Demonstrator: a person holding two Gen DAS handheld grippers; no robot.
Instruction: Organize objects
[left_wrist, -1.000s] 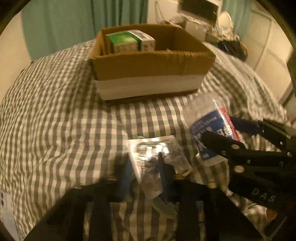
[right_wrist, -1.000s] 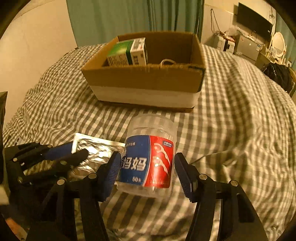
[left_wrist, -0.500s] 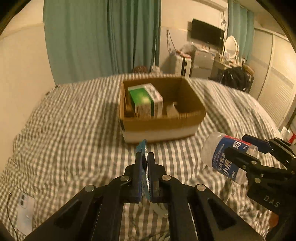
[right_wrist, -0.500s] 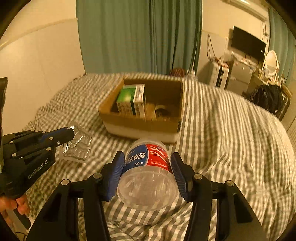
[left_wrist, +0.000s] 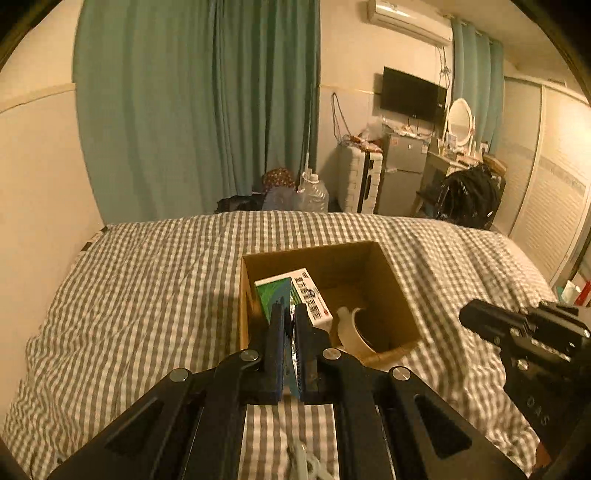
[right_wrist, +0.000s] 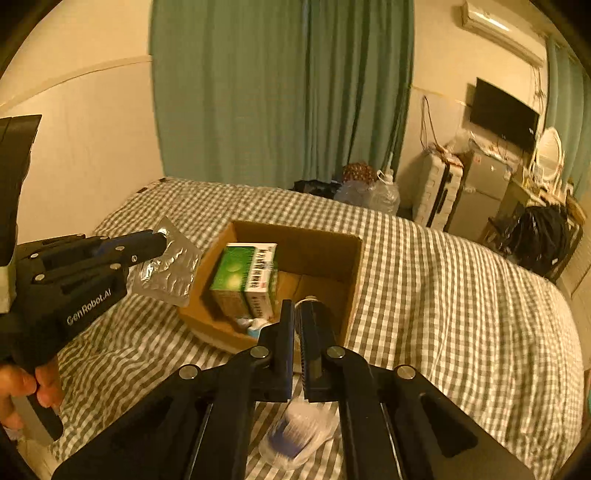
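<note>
Foil blister pack (right_wrist: 168, 271): pinched at one corner by the left gripper (right_wrist: 162, 240), hanging clear of the bed, just off the 9 o'clock wall of the cardboard box (right_wrist: 332, 243). In the left wrist view the pack shows only as a thin edge (left_wrist: 291, 347) between the clamped fingers.

Clear jar with blue label (right_wrist: 295, 435): lies on its side on the checked bedcover (right_wrist: 443, 295), at 6 o'clock from the box, below the right gripper (right_wrist: 295, 314). Right gripper jaws are pressed together with nothing between them.

Box contents: green-and-white carton (right_wrist: 245, 280) upright at the 9 o'clock side; white curved item (left_wrist: 351, 328) beside it, identity unclear.

A hand (right_wrist: 22, 387) grips the left tool's handle.
</note>
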